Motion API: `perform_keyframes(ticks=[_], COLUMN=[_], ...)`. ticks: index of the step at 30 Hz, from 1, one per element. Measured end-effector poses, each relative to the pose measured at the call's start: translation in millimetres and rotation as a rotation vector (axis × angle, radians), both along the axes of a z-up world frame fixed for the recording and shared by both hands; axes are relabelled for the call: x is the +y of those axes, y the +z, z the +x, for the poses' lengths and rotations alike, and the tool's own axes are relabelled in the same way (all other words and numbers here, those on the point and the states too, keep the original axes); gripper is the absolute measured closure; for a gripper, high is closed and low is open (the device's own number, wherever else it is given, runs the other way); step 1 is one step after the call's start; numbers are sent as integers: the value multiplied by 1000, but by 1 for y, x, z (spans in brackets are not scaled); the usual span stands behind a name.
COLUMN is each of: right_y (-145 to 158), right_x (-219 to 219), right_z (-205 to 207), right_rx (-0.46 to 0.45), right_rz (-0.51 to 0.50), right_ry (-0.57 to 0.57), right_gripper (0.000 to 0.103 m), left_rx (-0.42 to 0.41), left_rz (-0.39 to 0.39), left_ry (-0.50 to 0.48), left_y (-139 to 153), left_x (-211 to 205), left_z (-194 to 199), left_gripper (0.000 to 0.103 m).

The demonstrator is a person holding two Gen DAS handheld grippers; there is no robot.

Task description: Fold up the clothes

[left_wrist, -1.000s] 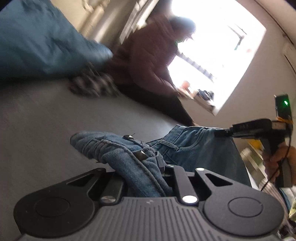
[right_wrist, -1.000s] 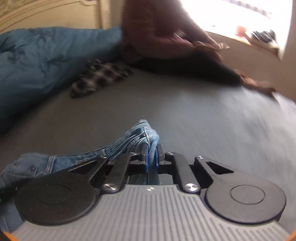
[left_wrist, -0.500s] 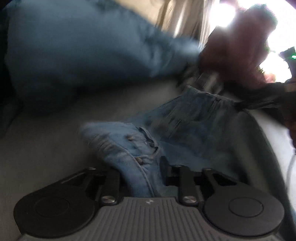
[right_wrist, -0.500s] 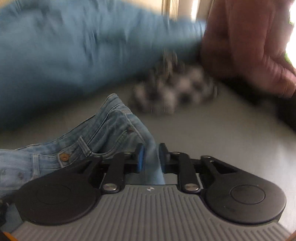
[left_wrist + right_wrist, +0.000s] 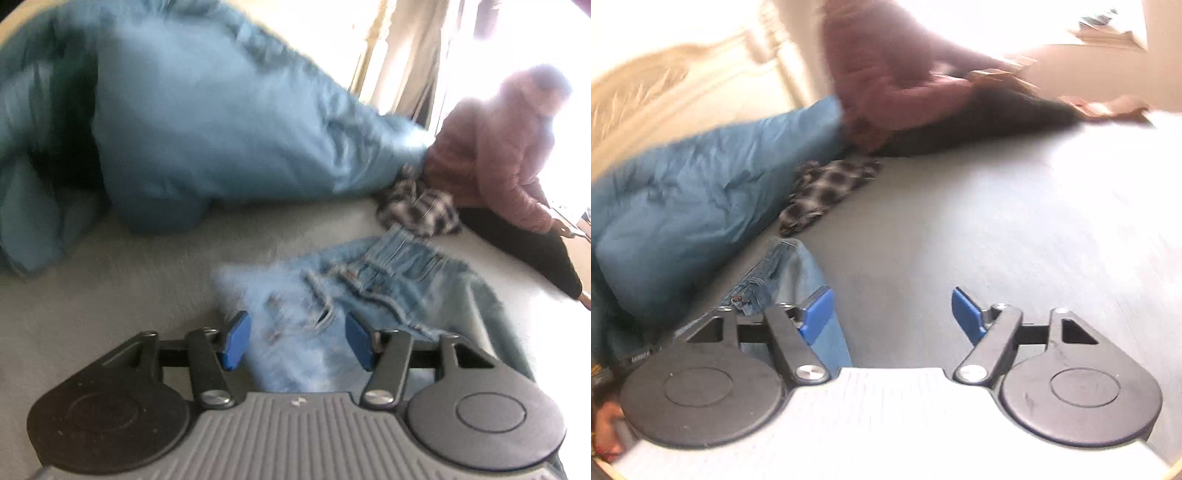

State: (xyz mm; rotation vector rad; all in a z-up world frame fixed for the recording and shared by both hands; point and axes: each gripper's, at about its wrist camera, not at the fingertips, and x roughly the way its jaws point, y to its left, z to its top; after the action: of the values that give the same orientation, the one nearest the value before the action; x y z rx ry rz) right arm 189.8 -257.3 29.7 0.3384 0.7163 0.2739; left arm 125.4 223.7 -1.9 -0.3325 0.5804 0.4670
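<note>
A pair of light blue jeans [image 5: 373, 280] lies bunched on the grey bed surface [image 5: 110, 280], waistband toward the far side. My left gripper [image 5: 295, 341] is open, its blue pads [image 5: 234, 341] apart with denim lying loose between them. In the right wrist view the jeans [image 5: 790, 273] lie to the left; my right gripper [image 5: 892, 314] is open over bare bed [image 5: 997, 221], its left pad [image 5: 816, 315] beside the denim's edge.
A big teal duvet [image 5: 177, 122] is heaped at the back left. A black-and-white checked garment [image 5: 417, 210] lies beyond the jeans. A person in a maroon jacket [image 5: 498, 158] sits on the bed at the back right, by a bright window.
Both grippers were shut on the jeans and have opened, letting the jeans drop onto the bed. Both views have swung.
</note>
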Motion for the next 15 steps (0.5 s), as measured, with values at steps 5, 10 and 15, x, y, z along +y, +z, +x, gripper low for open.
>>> perform_keyframes(ticks=[5,10,15], right_y=[-59,-106,-117], right_x=[-30,-21,-4], right_z=[-97,-158,-197], right_rx=[119,162,135], right_rz=[136,333,432], right_ry=[-107,-170,-189], right_gripper=[27,27,27], left_rx=[-60,-86,-30], left_rz=[85,17,43], left_ry=[-135,-474,-771], left_y=[26,21,-1], left_x=[-43,-103,-165], left_z=[-24,-45,-54], left_gripper=[33,30,31])
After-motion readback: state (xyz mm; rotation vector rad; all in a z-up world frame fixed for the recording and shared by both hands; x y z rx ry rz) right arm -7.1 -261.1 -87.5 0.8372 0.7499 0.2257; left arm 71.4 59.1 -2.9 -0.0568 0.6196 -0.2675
